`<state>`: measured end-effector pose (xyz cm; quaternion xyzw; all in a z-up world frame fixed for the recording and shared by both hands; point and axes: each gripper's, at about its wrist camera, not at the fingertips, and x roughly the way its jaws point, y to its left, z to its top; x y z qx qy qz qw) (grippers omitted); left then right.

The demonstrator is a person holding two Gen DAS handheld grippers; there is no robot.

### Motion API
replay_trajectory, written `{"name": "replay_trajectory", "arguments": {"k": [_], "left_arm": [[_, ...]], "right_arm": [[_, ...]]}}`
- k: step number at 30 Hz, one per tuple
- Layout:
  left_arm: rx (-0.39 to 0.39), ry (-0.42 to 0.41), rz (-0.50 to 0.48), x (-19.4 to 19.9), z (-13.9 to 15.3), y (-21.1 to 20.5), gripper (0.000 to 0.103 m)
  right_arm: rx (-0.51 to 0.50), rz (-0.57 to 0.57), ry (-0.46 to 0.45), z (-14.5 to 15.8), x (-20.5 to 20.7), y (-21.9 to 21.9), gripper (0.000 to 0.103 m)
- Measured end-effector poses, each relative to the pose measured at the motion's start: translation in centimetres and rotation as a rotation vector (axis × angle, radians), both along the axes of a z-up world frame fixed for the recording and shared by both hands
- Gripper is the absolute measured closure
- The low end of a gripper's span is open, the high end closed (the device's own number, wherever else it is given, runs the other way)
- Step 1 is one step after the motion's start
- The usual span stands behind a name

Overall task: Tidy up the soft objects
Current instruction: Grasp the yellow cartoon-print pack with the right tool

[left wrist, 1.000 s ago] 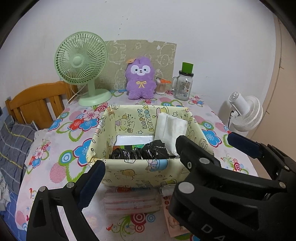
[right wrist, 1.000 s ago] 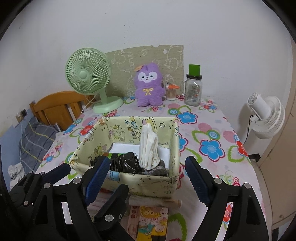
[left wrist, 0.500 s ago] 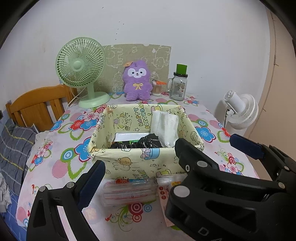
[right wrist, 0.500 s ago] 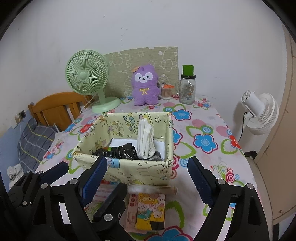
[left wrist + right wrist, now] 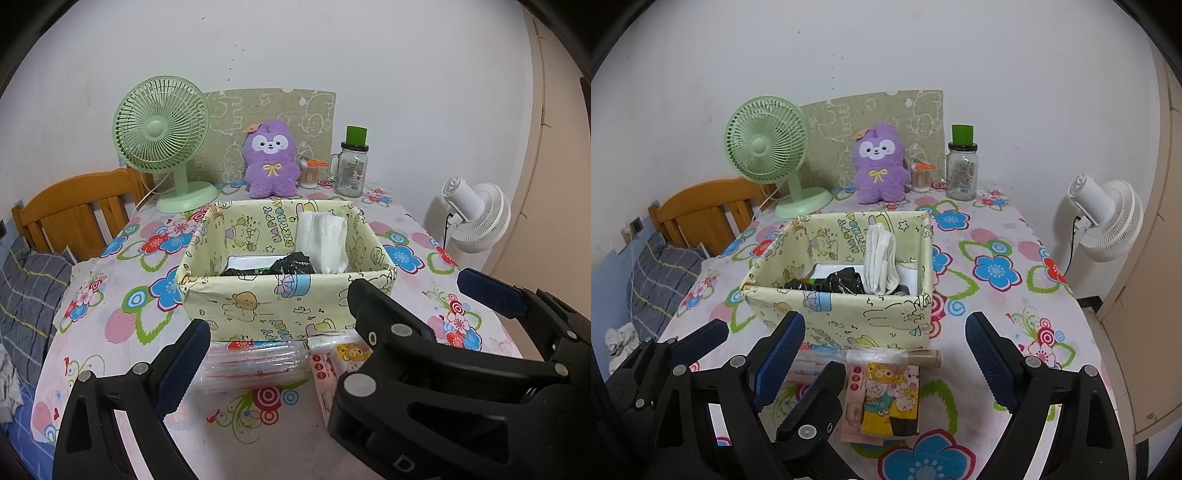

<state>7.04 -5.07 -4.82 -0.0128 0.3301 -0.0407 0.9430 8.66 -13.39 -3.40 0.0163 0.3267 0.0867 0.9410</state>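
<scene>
A cartoon-print fabric box (image 5: 288, 306) stands mid-table. Inside it are a folded white cloth (image 5: 325, 240) upright and a crumpled black item (image 5: 291, 264). In front of the box lie a clear packet with red stripes (image 5: 255, 365), a wrapped beige roll (image 5: 886, 356) and a bear-print sock packet (image 5: 886, 398). A purple plush (image 5: 271, 162) sits at the back. My right gripper (image 5: 884, 339) hangs open above the packets. My left gripper (image 5: 764, 354) is open beside it, and their fingers overlap. In the left wrist view the right gripper (image 5: 424, 295) hides my left gripper's right finger.
At the back stand a green desk fan (image 5: 162, 125), a glass jar with a green lid (image 5: 351, 166) and a cotton-swab pot (image 5: 310, 175). A white fan (image 5: 476, 218) stands off the table's right edge. On the left are a wooden headboard (image 5: 74, 206) and a plaid pillow (image 5: 29, 295).
Both grippers have drawn back from the box toward the table's near edge. The box looks smaller, and more of the packets in front of it shows.
</scene>
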Motion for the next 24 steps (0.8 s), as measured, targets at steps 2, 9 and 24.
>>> {"name": "replay_trajectory", "arguments": {"k": [2,9,24], "left_arm": [[-0.001,0.004,-0.001,-0.1,-0.2,0.0,0.005],[0.005,0.023,-0.004,-0.7,-1.2,0.0,0.005],[0.011,0.070,0.002,-0.7,-3.5,0.0,0.006]], "right_arm": [[0.000,-0.002,0.004,-0.2,-0.2,0.0,0.012],[0.001,-0.005,0.026,-1.2,-0.8,0.1,0.012],[-0.012,-0.004,0.095,-3.8,-0.5,0.5,0.012]]}}
